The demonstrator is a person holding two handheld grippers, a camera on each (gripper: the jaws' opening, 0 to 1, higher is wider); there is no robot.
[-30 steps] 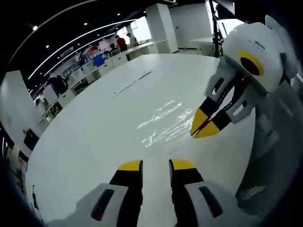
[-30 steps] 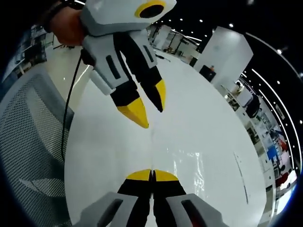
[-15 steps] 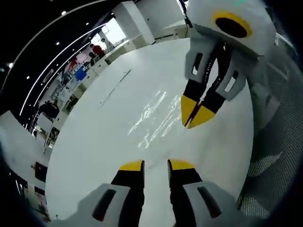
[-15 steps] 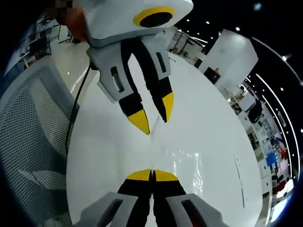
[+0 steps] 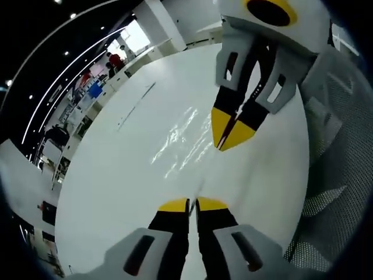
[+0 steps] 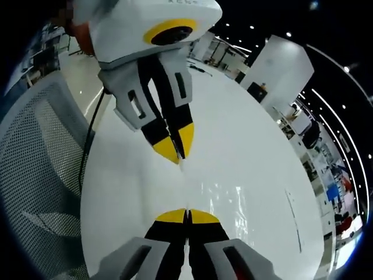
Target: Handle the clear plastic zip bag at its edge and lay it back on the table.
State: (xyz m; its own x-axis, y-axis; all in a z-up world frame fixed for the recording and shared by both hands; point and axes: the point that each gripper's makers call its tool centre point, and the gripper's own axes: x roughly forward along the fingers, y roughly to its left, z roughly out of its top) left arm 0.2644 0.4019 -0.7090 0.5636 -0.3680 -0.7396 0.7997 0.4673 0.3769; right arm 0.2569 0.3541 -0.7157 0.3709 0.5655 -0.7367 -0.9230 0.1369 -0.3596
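The clear plastic zip bag lies flat on the white table, a glinting, creased sheet between the two tools, with one edge stretched in a thin line from one tool to the other. In the left gripper view, the left tool rises from the bottom with its yellow-tipped jaws pressed nearly together on the near end of that edge, only a sliver of gap between them. The right tool comes down from the top right of the same view, its yellow tips closed to a point on the far end of the bag's edge, just above the table. In the right gripper view, the right tool shows its jaws shut tight with the thin edge of the bag running up from between them, and the left tool hangs down from the top, its tips closed on the same line. A grey mesh chair stands beside the table, and a dark cable trails down from the left tool along the table's side. Far desks and people show in the room beyond.
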